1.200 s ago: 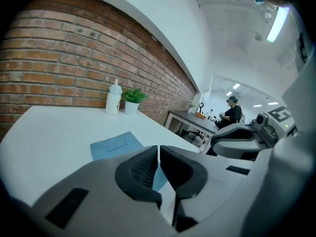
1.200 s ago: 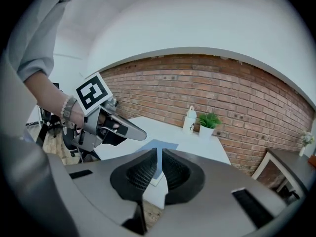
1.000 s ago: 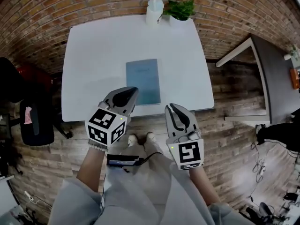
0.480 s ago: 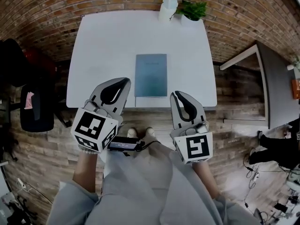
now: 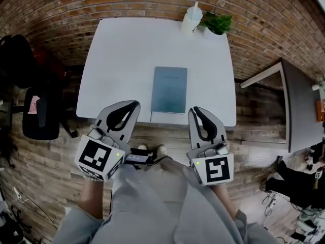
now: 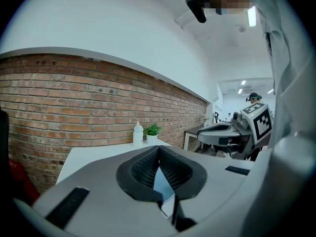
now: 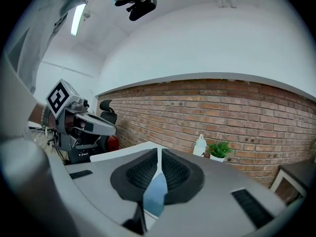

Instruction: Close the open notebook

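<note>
On the white surface [image 5: 122,50], the notebook [image 5: 169,89] lay closed and flat with its blue-grey cover up. Its lower edge sat close to the near edge of the surface, and its long sides ran away from the person. Neither tool touched it.

1. Left tool [image 5: 133,104]: clenched. The left gripper view showed its ribbed pads [image 6: 143,169] meeting at the tips with nothing gripped between them. A sliver of the notebook cover showed beyond and below the pads.
2. Right tool [image 5: 195,110]: clenched. The right gripper view showed its pads [image 7: 173,171] likewise together and empty, with the same blue cover visible past them.
3. Position: in the head view both tools pointed toward the surface. Their tips overlapped its near edge, one to each side of the notebook.

Markings: the notebook cover carried a faint line of print near its top, too small to read. Each marker cube [image 5: 96,159] bore black-and-white square patterns only, with no words.

At the far edge of the surface stood a white bottle [image 5: 191,19] and, just beside it, a small green plant [image 5: 218,22].
</note>
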### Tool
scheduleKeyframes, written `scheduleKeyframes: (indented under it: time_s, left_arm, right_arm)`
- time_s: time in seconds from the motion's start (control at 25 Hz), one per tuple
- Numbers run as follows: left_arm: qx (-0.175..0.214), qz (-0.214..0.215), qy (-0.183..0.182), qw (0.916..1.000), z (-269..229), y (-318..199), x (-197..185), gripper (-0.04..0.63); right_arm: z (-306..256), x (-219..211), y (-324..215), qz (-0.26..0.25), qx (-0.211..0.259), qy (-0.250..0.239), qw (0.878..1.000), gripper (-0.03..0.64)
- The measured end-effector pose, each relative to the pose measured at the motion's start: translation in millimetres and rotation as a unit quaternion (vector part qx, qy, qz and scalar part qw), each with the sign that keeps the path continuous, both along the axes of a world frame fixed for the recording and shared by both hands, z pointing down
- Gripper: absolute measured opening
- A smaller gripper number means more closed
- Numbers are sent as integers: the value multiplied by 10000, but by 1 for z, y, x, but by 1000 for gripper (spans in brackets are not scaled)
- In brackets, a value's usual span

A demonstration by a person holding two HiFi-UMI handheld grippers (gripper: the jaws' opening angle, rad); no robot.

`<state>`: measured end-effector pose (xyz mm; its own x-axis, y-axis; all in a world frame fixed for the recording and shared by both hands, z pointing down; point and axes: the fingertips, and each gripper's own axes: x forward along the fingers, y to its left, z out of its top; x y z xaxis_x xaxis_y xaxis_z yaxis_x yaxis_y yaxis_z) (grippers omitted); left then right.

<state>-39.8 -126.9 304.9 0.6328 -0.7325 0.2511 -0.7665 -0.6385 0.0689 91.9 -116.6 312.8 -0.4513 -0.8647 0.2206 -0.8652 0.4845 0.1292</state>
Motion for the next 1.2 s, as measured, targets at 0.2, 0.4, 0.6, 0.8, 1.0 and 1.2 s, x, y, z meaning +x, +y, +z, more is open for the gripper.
scheduleKeyframes:
  time_s: [0.2, 0.4, 0.6, 0.8, 1.0, 1.2]
  left_arm:
    - [43, -93, 24, 9999, -1, 0, -5, 20]
    - [28, -182, 47, 9998, 0, 1, -7, 20]
    - [34, -184, 34, 9998, 1, 3, -7, 20]
    - [40, -143, 28, 9999, 3, 1, -10, 19]
    - [41, -113, -18, 9999, 6, 2, -7, 20]
    - [16, -65, -42, 10000, 7, 2, -5, 20]
  right_arm:
    - [-4, -5, -6, -83, 79, 23, 9999, 55]
    - [-6, -8, -11, -137, 128, 13, 9998, 55]
    - [-7, -12, -12, -195, 157, 18, 9997, 55]
    - [-11, -23, -16, -288, 288, -43, 9992, 55]
    - [-9, -23, -15, -300, 288, -24, 9991, 55]
    - [-6, -22, -14, -284, 243, 27, 9993, 55]
